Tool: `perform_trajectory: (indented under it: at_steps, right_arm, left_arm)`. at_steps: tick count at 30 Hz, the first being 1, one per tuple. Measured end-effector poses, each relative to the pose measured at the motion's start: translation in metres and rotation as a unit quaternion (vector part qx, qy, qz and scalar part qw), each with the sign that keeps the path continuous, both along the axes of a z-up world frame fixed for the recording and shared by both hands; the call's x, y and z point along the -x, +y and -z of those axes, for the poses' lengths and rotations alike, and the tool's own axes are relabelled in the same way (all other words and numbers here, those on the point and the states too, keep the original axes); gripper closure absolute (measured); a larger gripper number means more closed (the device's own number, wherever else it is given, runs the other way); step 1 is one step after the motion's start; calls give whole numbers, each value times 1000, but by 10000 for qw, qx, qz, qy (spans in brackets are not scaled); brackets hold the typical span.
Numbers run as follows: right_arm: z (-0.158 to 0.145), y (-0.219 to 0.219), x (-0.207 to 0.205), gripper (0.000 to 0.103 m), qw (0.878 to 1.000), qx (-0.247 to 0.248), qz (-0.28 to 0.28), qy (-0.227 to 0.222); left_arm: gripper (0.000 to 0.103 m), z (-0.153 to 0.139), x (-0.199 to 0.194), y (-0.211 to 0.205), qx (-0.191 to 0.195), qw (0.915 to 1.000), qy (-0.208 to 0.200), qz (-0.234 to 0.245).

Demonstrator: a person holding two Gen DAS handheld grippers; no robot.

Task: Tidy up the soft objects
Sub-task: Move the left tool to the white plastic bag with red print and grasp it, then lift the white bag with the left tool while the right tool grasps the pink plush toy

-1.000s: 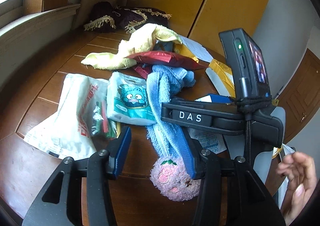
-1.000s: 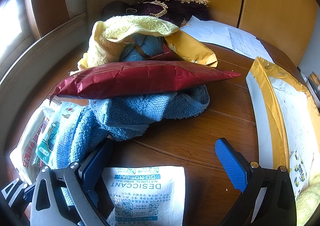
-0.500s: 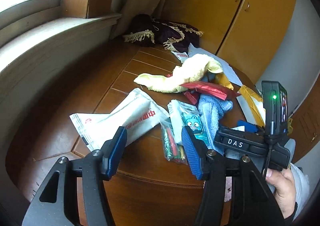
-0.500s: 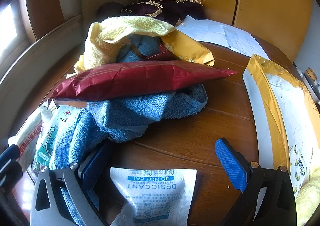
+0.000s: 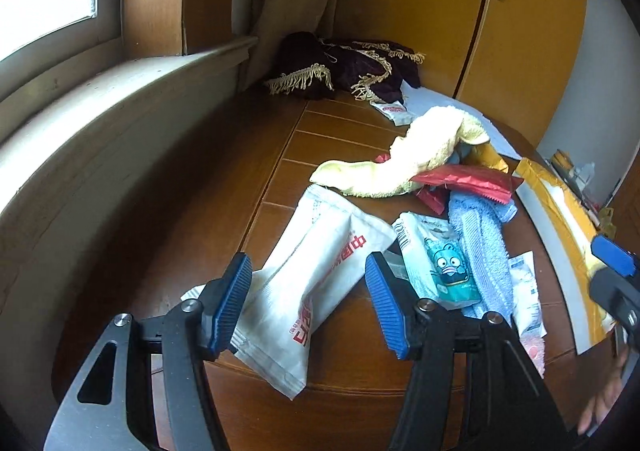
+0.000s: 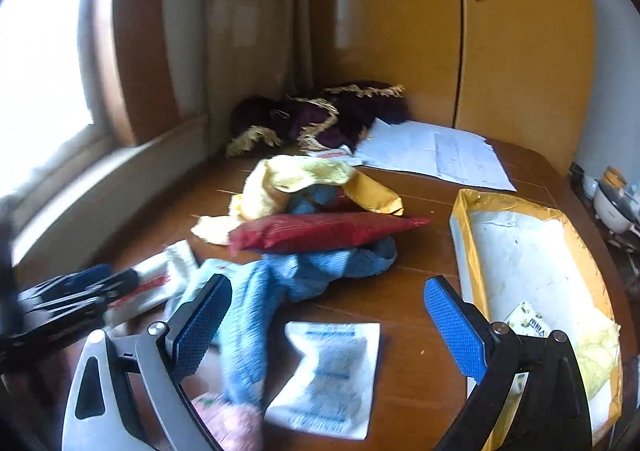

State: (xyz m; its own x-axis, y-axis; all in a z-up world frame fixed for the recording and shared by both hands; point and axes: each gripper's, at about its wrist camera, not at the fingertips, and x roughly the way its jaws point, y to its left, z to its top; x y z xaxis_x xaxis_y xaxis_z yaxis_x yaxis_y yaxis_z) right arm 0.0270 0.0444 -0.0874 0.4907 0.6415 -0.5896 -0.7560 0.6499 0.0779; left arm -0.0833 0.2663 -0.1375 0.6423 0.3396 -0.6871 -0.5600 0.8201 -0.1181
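A blue towel lies on the wooden table under a red pouch. A yellow cloth is draped over the pile. A pink plush toy lies at the near table edge. My left gripper is open and empty, above a white packet. My right gripper is open and empty, above the towel's near end and a white desiccant packet. The left gripper also shows in the right wrist view.
A teal cartoon tissue pack lies beside the towel. A yellow padded envelope lies at the right. A dark fringed cloth sits at the far corner by papers. A window ledge runs along the left, a wardrobe behind.
Both grippers have pulled back and up from the pile. The left gripper has swung left from over the towel and plush toy to over the white packet. Both stay open.
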Motion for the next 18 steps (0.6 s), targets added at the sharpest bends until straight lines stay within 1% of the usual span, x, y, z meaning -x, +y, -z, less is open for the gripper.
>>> perform_trajectory:
  at_steps: [2,4,6,8,9,11,12,13,15,16,17,18]
  right_arm:
    - [5,-10,15,5,9982,-117,-500,313]
    - [17,-19,24,6,9957,-158,-649,643]
    - [31,-21,29,8,9923,-109,-671,1039]
    - [45,-21,35,13,9898,-14,-660,1263]
    - [50,-21,36,15,9895,49,-633,1295]
    - [56,-19,35,17,9886,22,-515,1416]
    - [57,-20,34,20,9874,-20,-509,1497]
    - [58,-18,33,25,9866,-20,-555,1535]
    - [58,-13,31,30,9865,39,-621,1515]
    - [60,-9,31,35,9859,68,-652,1539]
    - [62,-5,31,38,9848,127,-702,1586]
    - [66,0,31,49,9832,203,-758,1649]
  left_arm:
    - [46,1,-2,-3,-53,9999,120,13]
    - [53,0,-2,-6,47,9997,171,138]
    - [53,-2,-1,-10,232,9993,183,248]
    - [53,-5,-2,-13,397,9984,207,332]
    - [53,-6,-4,-12,416,9984,208,317]
    - [53,-7,-8,-12,237,9992,228,217]
    - [53,-6,-11,-12,131,9995,269,134]
    - [53,-5,-13,-10,99,9995,285,97]
    - [54,2,-19,-5,236,9987,428,106]
    - [67,5,-22,-4,245,9983,524,106]
    - [73,9,-23,-4,237,9978,612,94]
    - [73,9,-21,-6,186,9981,586,77]
